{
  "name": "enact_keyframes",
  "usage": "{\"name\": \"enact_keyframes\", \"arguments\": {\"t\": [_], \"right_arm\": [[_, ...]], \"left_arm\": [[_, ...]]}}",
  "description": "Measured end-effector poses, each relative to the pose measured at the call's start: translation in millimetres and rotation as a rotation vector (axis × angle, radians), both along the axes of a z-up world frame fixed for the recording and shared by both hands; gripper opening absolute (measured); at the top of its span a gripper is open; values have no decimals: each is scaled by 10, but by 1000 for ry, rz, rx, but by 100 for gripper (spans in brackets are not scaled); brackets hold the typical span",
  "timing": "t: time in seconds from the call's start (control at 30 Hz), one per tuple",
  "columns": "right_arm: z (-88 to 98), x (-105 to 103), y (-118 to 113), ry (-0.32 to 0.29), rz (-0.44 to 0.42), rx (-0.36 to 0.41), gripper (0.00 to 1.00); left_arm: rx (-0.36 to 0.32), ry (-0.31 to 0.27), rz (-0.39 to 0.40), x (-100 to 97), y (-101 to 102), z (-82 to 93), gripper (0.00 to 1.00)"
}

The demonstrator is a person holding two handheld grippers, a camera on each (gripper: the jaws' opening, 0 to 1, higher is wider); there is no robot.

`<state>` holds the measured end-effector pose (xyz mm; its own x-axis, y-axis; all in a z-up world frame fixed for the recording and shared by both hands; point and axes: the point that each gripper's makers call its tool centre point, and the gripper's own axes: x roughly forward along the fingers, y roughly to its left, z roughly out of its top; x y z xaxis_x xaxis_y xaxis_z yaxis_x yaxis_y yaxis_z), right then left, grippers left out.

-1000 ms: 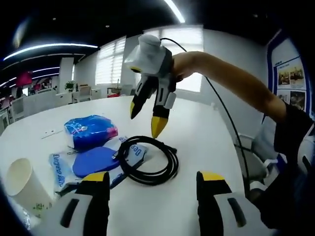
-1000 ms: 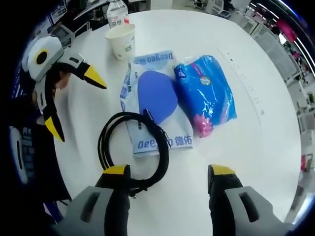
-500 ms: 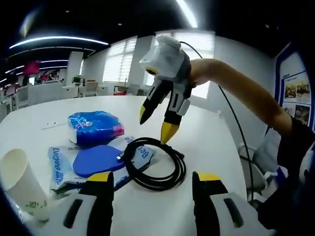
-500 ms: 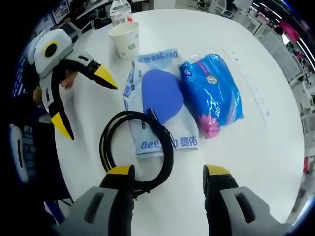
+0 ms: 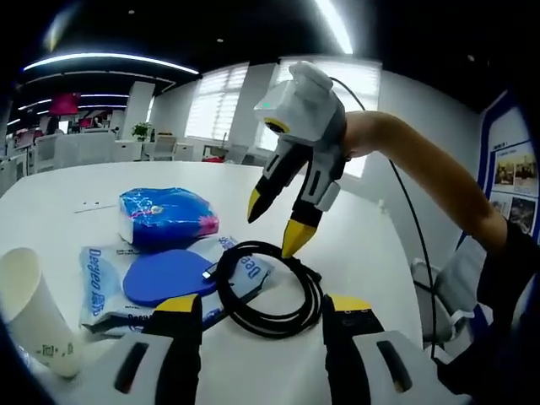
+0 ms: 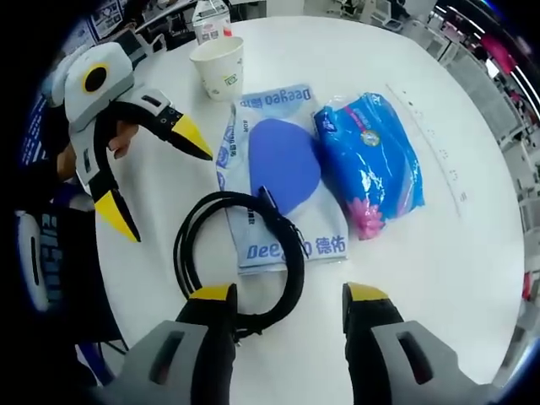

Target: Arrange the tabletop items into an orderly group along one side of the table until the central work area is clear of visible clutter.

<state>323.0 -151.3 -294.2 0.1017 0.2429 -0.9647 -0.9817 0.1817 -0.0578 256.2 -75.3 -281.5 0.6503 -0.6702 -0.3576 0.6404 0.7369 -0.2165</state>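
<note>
My left claw (image 5: 257, 314): jaws spread wide, nothing between them, low over the near edge of the white table (image 5: 371, 245). Same claw seen from the right gripper view (image 6: 160, 181), off toward the table's side edge, yellow tips apart, empty.

My right claw (image 6: 283, 297): jaws also wide apart, gripping nothing. In the left gripper view it (image 5: 274, 221) hangs above the table, tips pointing down, one tip just over the far rim of the cable coil; whether it touches, I cannot tell.

Black cable (image 6: 240, 257), coiled in a loop, lies nearest the edge where both claws work; its plug end rests on the wipes pack. Also seen in the left gripper view (image 5: 270, 291).

Flat wipes pack (image 6: 278, 190), pale with blue lettering and a round blue patch, lies just beyond the coil, partly under it.

Blue tissue packet (image 6: 371, 160) lies beside the wipes pack, touching or nearly so.

Paper cup (image 6: 219, 67) stands upright past the wipes pack, toward the far edge, a small bottle (image 6: 208, 14) behind it.
</note>
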Motion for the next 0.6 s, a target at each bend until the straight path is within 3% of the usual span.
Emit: {"name": "enact_keyframes", "arguments": {"t": [0.3,0.6], "right_arm": [[-59,39,-28,2,6,-9,45],[-60,143,-49,4,-2,2,43]], "left_arm": [[31,16,20,113,-12,-104,52],[41,15,20,186,-36,-97,52]]}}
